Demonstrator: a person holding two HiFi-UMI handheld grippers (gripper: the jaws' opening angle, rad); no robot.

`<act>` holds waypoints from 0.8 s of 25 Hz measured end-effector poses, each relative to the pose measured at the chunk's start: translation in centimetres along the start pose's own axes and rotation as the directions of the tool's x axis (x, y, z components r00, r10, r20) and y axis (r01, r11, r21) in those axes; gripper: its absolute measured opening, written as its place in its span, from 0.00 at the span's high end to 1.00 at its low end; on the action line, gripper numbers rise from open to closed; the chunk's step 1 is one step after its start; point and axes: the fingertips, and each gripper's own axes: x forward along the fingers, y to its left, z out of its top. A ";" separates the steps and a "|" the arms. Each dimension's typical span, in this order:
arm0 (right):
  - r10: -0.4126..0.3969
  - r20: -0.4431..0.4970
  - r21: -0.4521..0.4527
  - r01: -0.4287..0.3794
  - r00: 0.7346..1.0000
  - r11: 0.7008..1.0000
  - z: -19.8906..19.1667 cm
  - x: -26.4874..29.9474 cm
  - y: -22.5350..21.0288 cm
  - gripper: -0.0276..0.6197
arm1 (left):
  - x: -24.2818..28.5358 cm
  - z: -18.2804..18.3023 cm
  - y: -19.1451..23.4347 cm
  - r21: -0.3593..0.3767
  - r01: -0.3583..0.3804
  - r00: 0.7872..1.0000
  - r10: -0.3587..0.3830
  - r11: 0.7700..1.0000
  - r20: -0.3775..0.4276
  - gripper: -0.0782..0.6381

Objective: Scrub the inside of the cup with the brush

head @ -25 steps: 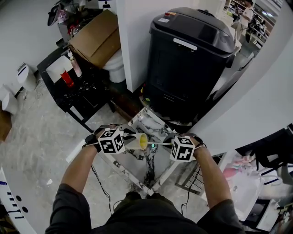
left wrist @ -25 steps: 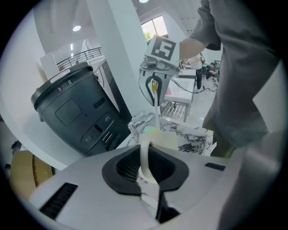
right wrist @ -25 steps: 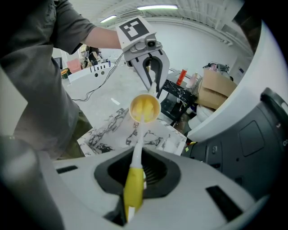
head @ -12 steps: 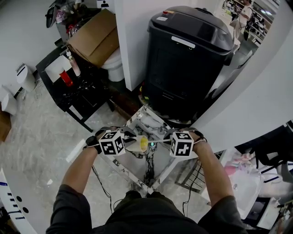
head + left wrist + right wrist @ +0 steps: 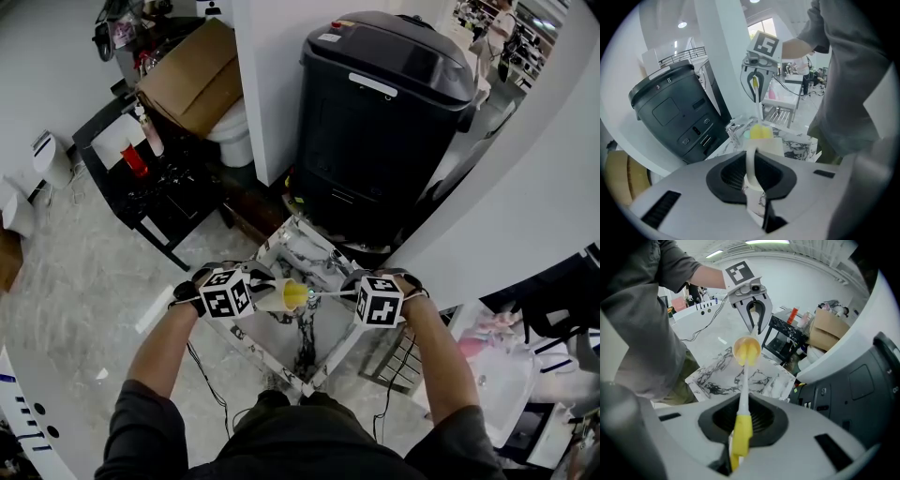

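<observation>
Cup [image 5: 284, 296] hangs sideways above the marbled table [image 5: 281, 337], our left tongs [image 5: 261, 292] clamped on it and our right tongs [image 5: 351, 293] clamped on the brush [image 5: 743, 399] handle. Almost nothing shifts since a second ago. The yellow head stays inside the mouth, so we judge scrubbing under way.

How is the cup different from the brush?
The cup is short, wide and pale; the brush is long and thin, with a white stem and a yellow handle. The cup lies sideways in the left gripper; the brush is in the right gripper and points into the cup. Both are pinched in jaws above the marble table, and the brush's yellow head sits inside the cup.
</observation>
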 end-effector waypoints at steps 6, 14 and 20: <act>-0.052 0.016 0.054 0.051 0.998 0.997 -1.6 -2.4 -0.4 0.91 | -1.0 -0.7 1.3 -0.065 -0.064 0.997 0.066 0.996 0.031 0.84; -0.147 0.101 0.210 0.124 0.984 0.970 -3.7 -4.7 -0.9 0.91 | -2.0 -1.6 3.1 -0.276 -0.158 0.972 0.198 0.948 0.124 0.84; -0.270 0.178 0.377 0.188 0.946 0.907 -5.3 -6.1 -1.6 0.91 | -2.6 -1.9 4.7 -0.504 -0.197 0.912 0.346 0.841 0.221 0.84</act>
